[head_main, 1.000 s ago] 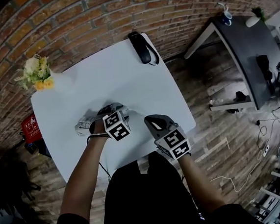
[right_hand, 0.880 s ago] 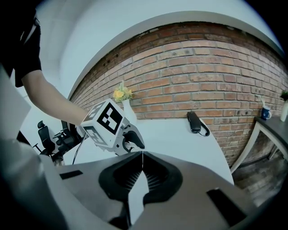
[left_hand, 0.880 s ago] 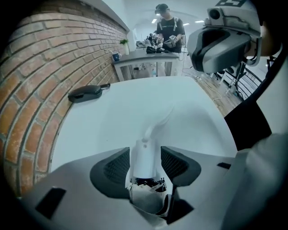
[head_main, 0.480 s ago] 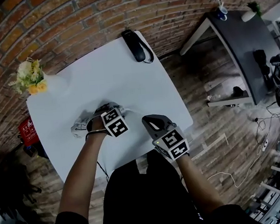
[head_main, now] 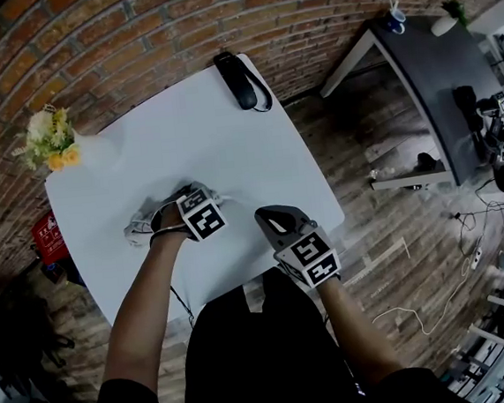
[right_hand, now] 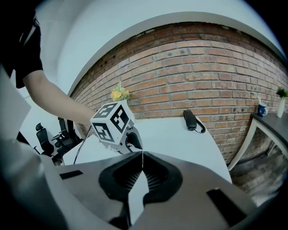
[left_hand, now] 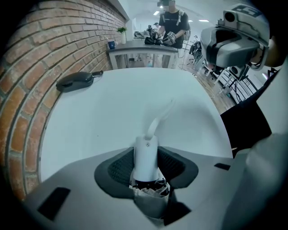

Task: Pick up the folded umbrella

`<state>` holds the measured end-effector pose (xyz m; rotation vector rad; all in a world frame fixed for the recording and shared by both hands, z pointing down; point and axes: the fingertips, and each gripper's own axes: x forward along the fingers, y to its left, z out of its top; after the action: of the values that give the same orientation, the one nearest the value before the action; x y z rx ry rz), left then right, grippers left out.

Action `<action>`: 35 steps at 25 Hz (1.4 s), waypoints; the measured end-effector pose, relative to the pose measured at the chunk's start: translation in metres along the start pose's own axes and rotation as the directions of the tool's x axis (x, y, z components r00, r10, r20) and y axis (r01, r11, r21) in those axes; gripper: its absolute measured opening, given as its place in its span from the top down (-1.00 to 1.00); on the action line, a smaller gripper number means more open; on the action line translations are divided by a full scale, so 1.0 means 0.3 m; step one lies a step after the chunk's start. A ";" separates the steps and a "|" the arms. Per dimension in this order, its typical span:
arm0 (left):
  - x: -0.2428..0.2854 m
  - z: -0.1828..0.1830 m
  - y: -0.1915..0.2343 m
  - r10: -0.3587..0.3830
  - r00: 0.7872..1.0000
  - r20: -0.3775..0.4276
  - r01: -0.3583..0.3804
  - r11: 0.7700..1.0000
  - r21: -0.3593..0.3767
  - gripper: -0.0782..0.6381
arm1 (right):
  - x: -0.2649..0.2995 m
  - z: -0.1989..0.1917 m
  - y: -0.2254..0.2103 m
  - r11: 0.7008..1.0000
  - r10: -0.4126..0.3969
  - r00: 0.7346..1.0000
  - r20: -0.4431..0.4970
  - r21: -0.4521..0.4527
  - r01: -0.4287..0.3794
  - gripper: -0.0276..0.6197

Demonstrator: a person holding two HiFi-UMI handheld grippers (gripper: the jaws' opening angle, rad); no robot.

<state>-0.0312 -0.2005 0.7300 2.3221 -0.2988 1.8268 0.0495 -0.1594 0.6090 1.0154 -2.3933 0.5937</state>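
Note:
The folded umbrella [head_main: 141, 225] is a grey-white bundle lying near the middle of the white table [head_main: 211, 147]. My left gripper [head_main: 192, 202] points steeply down over its right end. In the left gripper view, the umbrella's white handle [left_hand: 146, 157] stands between the dark pads, with its white strap [left_hand: 161, 116] curling away and grey fabric folds [left_hand: 150, 196] below. The left gripper [left_hand: 146, 152] has just been closing, and its pads press on the handle. My right gripper [head_main: 273, 219] hovers near the table's front edge, and in its own view the right gripper [right_hand: 141, 155] is shut and holds nothing.
A black case with a strap [head_main: 236, 68] lies at the table's far edge by the brick wall [head_main: 129, 31]. A bunch of yellow and white flowers [head_main: 48, 140] stands at the far left corner. A dark desk [head_main: 439, 72] stands off to the right.
The left gripper has shifted slightly left and tipped further down over the umbrella's end. The right gripper has stayed where it was.

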 end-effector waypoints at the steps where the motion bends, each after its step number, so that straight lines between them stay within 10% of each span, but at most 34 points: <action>1: -0.001 0.000 0.000 -0.001 1.000 -0.001 0.001 1.000 0.002 0.30 | -0.001 -0.001 0.001 1.000 0.000 1.000 -0.001 0.000 0.000 0.85; 21: -0.204 0.008 0.044 0.167 0.974 0.150 -0.158 0.985 -0.072 0.32 | 0.017 0.091 0.068 0.996 0.070 0.996 0.048 -0.055 -0.067 0.85; 35: -0.523 -0.103 0.171 0.439 0.849 0.294 -0.324 0.873 -0.365 0.32 | 0.065 0.182 0.174 0.976 0.179 0.982 0.058 -0.138 -0.170 0.85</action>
<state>-0.1093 -0.2341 0.5853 2.4878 -1.0944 1.3271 -0.0151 -0.1671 0.5662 0.7876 -2.5642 0.4583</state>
